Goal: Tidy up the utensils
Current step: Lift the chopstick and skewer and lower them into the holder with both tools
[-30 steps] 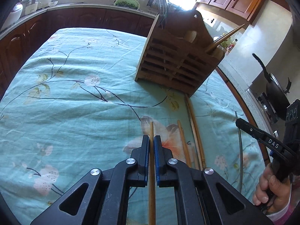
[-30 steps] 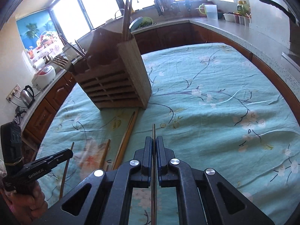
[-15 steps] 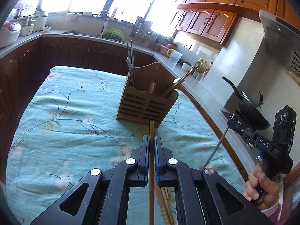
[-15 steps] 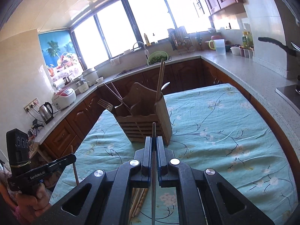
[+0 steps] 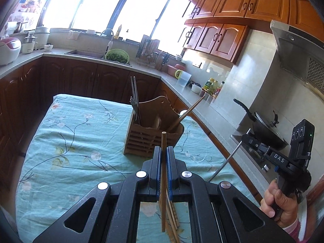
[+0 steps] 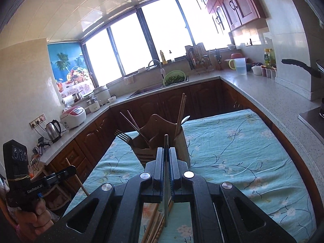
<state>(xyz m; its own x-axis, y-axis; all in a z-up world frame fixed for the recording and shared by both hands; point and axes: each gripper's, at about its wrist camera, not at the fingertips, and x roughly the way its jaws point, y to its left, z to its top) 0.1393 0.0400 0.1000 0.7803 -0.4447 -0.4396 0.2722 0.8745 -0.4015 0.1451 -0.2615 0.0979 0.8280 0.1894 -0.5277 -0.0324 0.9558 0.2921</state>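
A slatted wooden utensil holder [image 5: 149, 139] [image 6: 160, 141] stands on the table with the floral teal cloth [image 5: 77, 141]. It holds forks, metal chopsticks and wooden chopsticks. My left gripper [image 5: 164, 151] is shut on a wooden chopstick [image 5: 163, 182], held upright above the table, short of the holder. My right gripper [image 6: 166, 151] is shut on a thin metal chopstick [image 6: 166, 182], also lifted. Each gripper shows in the other's view: the right one [image 5: 253, 141] and the left one [image 6: 68, 171]. Several wooden chopsticks [image 5: 172, 218] [image 6: 154, 224] lie on the cloth below.
A kitchen counter [image 6: 263, 85] with a sink, a green colander [image 5: 117, 55], a dish rack, a jug and bottles wraps around the table. A black wok [image 5: 263, 127] sits on the stove at the right. A rice cooker and kettle [image 6: 53, 129] stand at the left.
Both grippers have risen from the cloth with their chopsticks and tilted up. The holder now looks smaller and farther below, and more of the kitchen shows.
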